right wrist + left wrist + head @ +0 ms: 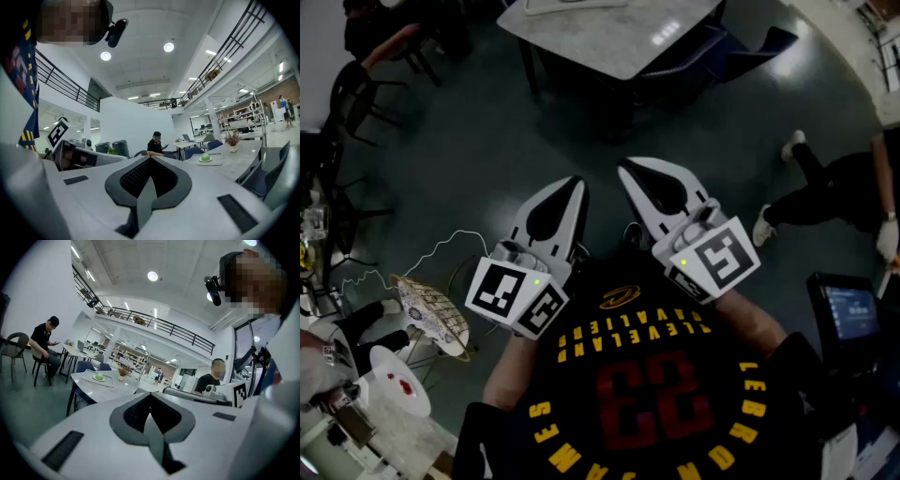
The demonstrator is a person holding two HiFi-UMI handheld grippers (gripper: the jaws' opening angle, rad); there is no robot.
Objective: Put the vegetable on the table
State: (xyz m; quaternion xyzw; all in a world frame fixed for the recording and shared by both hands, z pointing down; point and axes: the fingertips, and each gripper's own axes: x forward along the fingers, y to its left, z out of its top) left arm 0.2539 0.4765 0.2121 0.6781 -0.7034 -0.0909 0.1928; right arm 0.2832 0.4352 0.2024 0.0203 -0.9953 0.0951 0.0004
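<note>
A round green vegetable [99, 377] [205, 158] lies on a small plate in a grey tray [87, 379] [216, 162] on a pale marble table [609, 42] [119, 389] [241, 159] some way ahead. My left gripper [573, 185] [150, 395] and right gripper [627, 170] [150, 159] are held close to my chest, side by side, pointing toward that table. Both are shut with nothing between the jaws. In the head view only the tray's near edge [574, 7] shows, and the vegetable is out of frame.
Blue chairs [750, 47] [86, 366] stand round the table, and a small potted plant [123, 372] [232, 139] sits on it. One person sits at a far table [44, 345] [156, 143]. Another person's legs [811, 187] are at right. A wire basket [431, 309] and a screen [853, 314] flank me.
</note>
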